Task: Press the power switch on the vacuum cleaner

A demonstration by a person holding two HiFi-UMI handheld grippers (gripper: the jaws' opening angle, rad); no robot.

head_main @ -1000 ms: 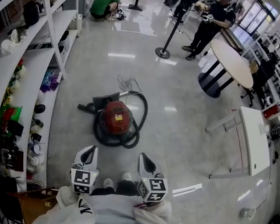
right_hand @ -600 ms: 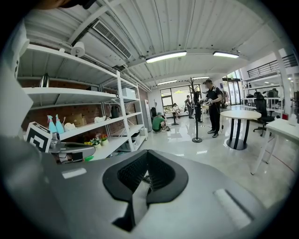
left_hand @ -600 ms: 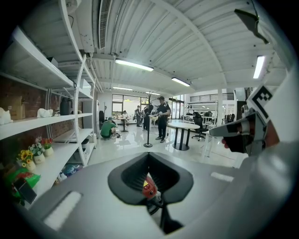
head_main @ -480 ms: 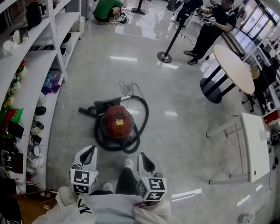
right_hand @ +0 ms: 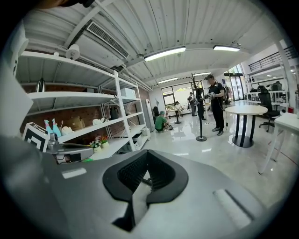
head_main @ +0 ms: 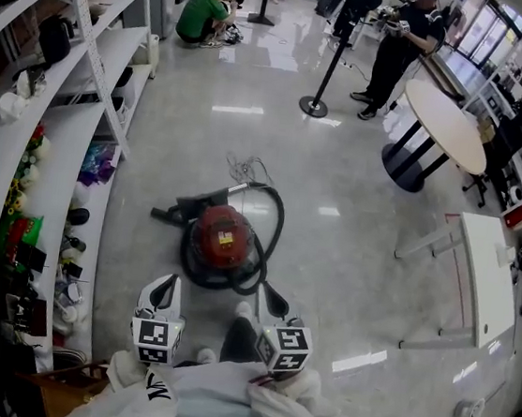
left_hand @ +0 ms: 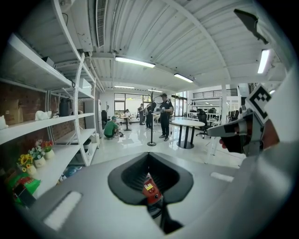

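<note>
Vacuum cleaner (head_main: 221,237), red with its black hose looped round it, sits on the floor (head_main: 362,234) just ahead of your feet. Your left tool (head_main: 167,285) and right tool (head_main: 269,297) hang close to your body, jaws drawn narrow and empty, apart from the machine. By my reading nothing is done yet: the reach down and the press on the switch are both left.
</note>
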